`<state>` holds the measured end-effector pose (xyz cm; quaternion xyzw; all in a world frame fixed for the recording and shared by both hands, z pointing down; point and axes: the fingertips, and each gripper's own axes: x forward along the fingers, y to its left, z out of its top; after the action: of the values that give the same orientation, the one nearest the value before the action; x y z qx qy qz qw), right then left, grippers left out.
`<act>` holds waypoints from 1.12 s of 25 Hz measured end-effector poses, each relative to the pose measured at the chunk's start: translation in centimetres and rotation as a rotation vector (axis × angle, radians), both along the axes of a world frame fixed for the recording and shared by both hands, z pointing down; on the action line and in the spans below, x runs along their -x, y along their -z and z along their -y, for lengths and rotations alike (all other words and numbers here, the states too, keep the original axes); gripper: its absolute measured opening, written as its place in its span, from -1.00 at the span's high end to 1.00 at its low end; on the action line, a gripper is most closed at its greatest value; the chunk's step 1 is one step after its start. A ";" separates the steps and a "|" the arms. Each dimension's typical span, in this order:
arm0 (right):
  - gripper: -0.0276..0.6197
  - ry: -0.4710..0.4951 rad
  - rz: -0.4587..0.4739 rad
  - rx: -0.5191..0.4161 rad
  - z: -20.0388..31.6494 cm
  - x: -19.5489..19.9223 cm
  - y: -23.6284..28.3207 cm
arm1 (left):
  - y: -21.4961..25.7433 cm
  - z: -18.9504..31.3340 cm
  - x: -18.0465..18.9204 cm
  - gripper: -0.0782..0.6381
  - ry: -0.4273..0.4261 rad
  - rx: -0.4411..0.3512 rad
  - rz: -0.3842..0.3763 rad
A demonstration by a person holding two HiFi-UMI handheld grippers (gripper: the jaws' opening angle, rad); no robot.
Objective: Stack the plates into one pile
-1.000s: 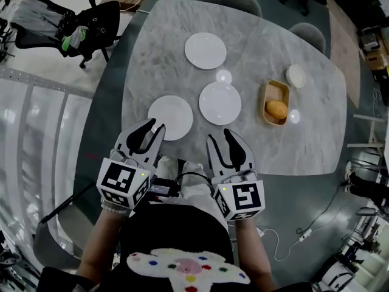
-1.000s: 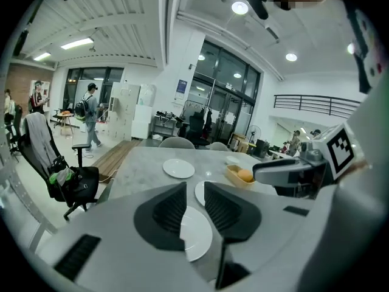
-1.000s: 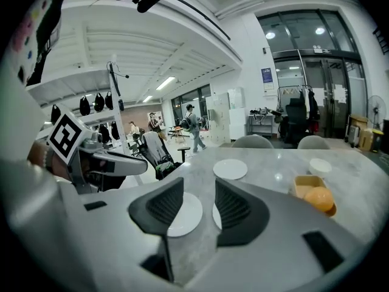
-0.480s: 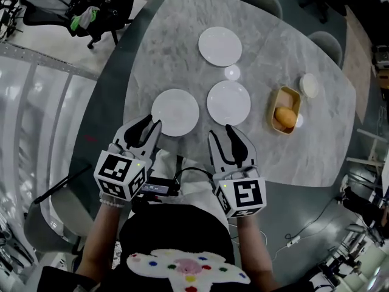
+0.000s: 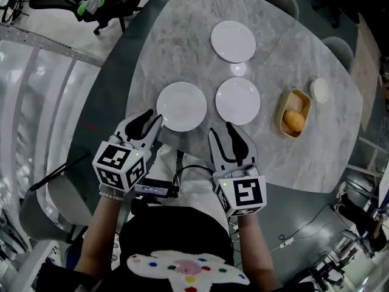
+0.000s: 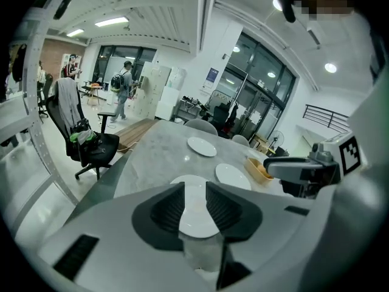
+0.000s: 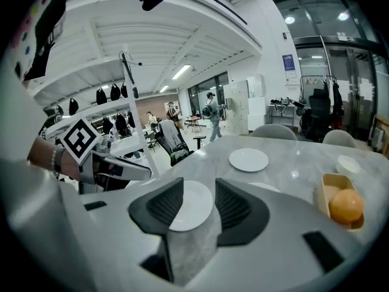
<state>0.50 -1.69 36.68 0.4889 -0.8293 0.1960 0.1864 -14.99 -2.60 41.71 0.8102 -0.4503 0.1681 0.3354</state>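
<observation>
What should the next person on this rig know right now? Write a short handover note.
Left tongs: open, jaws just opened wider, nothing between them, near plate just ahead.
Right tongs: open, empty, short of the middle plate.
Far plate lies apart; all three sit singly on the table.
Done: nothing stacked. Left: pile all three.

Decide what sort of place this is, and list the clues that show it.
Probably an open-plan office or lab: a black office chair stands on the floor, glass partition walls and white lockers line the background, and the large marble-look table resembles a meeting table.
</observation>
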 end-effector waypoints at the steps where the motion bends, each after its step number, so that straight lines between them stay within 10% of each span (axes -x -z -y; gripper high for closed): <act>1: 0.46 0.005 0.000 0.004 0.0 0.1 -0.2 | -0.4 0.0 0.1 0.49 0.005 0.009 -0.005; 28: 0.46 0.027 0.002 0.090 -1.2 0.5 -4.5 | -9.0 -2.1 0.7 0.43 0.214 0.283 -0.194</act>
<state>0.02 -0.46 41.15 0.4688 -0.8263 0.2312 0.2098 -15.68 -0.52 50.75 0.7151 -0.4712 0.1144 0.5035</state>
